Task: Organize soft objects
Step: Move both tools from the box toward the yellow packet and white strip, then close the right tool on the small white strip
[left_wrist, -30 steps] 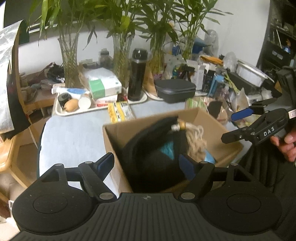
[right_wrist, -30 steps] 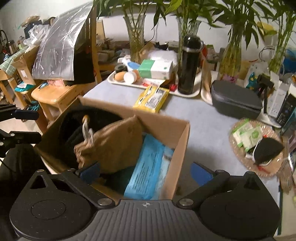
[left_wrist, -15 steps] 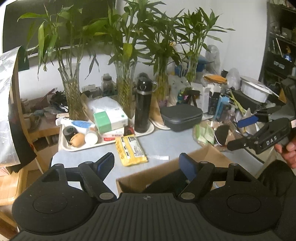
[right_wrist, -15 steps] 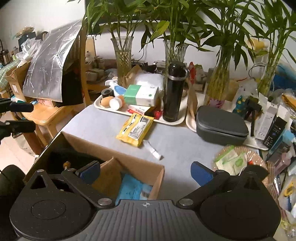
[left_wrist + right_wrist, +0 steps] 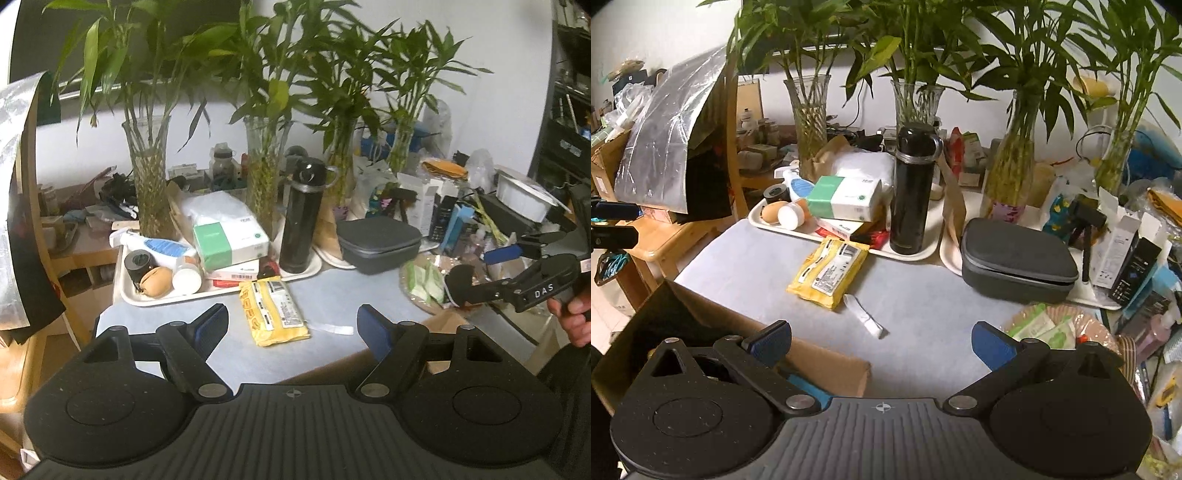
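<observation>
A brown cardboard box (image 5: 827, 363) sits at the near edge of the grey table; only its rim shows, with a blue item inside it (image 5: 803, 384). Its rim also shows in the left wrist view (image 5: 439, 319). A yellow soft pack (image 5: 273, 312) lies on the table, also seen in the right wrist view (image 5: 827, 271). My left gripper (image 5: 293, 326) is open and empty above the table. My right gripper (image 5: 881, 341) is open and empty above the box's far edge; it shows from the side in the left wrist view (image 5: 517, 266).
A white tray (image 5: 912, 253) holds a black flask (image 5: 912, 188), a tissue box (image 5: 844, 197) and small jars. A grey zip case (image 5: 1015, 258), glass vases of bamboo (image 5: 809, 118), a wicker plate with sachets (image 5: 1052, 325) and a small white sachet (image 5: 866, 317) crowd the table.
Both grippers have lifted and pulled back from the box. The box's contents, in full view a second ago, have dropped below the frame; the table behind has come into view.
</observation>
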Tool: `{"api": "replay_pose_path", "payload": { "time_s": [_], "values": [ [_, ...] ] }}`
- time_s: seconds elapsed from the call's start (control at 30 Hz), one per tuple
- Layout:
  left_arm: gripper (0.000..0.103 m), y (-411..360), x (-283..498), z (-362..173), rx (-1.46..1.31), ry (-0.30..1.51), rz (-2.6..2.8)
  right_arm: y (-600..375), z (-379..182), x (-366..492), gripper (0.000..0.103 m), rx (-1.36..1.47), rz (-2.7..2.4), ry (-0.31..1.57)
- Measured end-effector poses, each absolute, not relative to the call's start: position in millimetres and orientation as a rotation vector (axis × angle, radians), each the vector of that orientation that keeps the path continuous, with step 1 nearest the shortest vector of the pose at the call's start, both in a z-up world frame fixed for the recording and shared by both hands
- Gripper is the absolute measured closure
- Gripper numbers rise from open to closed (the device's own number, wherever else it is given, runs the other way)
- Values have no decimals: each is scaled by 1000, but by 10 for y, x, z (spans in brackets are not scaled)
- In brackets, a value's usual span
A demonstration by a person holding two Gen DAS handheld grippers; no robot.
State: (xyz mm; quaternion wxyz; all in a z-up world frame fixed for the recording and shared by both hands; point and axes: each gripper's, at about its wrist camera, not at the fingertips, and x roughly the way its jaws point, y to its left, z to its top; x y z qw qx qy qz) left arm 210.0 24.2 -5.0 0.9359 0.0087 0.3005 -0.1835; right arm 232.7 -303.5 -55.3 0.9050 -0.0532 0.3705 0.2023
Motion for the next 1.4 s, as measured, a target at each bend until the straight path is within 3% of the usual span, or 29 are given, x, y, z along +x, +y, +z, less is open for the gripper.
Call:
{"api": "replay_pose_path", "payload": {
  "time_s": [0.63, 1.4],
  "values": [
    [26, 479, 2670, -505, -23, 661, -351, -3039, -1151, 2967, 0, -79, 490, 805],
    [26, 532, 3246, -1262, -92, 664, -337, -2811, -1918, 3665, 28, -218, 665, 858]
  ]
}}
